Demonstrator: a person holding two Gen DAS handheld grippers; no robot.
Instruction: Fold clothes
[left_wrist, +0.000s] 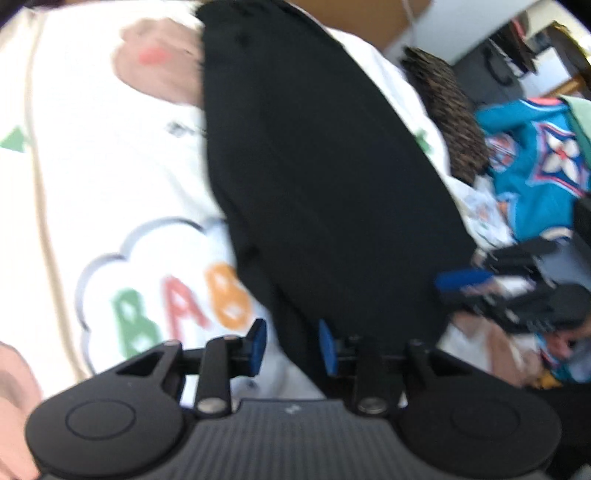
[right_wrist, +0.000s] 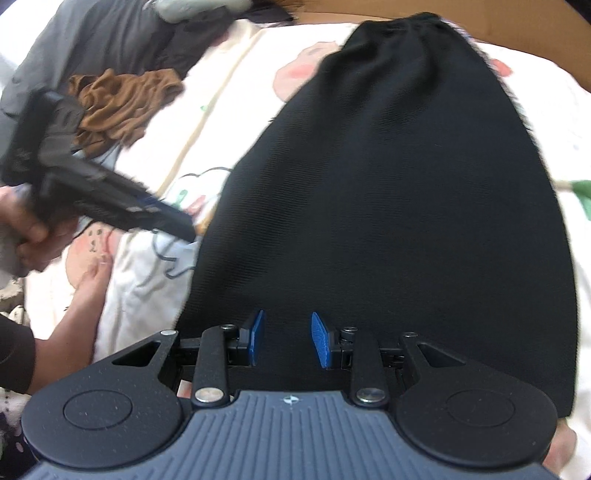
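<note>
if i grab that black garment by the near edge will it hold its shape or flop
Probably flops: the black garment lies flat and limp on the printed bedsheet, with a gathered far end. Its ribbed knit looks grippy, not slippery. Likely light, so it may drag and bunch if pushed.

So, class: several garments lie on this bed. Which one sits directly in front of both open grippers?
The black garment, spread flat on the printed white sheet. The brown one lies crumpled far off; the teal one sits in a side pile.

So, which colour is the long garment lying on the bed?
Black garment, plain with fine ribbing; the right wrist view shows it best.
</note>
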